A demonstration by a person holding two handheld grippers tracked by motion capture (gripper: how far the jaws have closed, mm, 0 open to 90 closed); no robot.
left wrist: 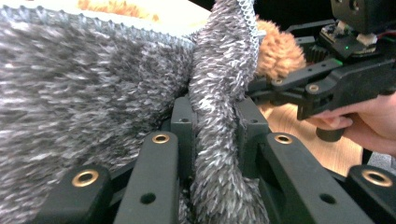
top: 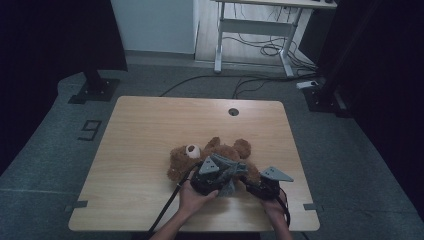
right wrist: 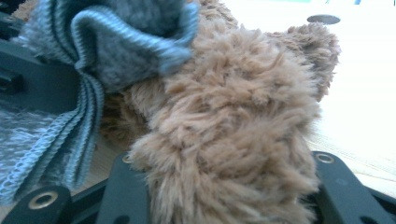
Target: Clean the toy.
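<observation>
Your left hand-held gripper (left wrist: 212, 140) is clamped on the fuzzy grey knitted garment (left wrist: 93, 84), and the right hand-held gripper (right wrist: 224, 186) pins the brown plush teddy bear's (top: 210, 152) leg, lower centre of the wooden bench (top: 140, 130), so the cloth pulls on.

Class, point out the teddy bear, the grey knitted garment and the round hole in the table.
teddy bear (top: 192, 150): high view, its muzzle.
grey knitted garment (left wrist: 219, 154): left gripper view, pinched fold.
round hole (top: 233, 111): high view, its centre.

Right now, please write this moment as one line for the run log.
left gripper: shut on grey knit garment | right gripper: shut on teddy bear limb | bear lying on table
</observation>
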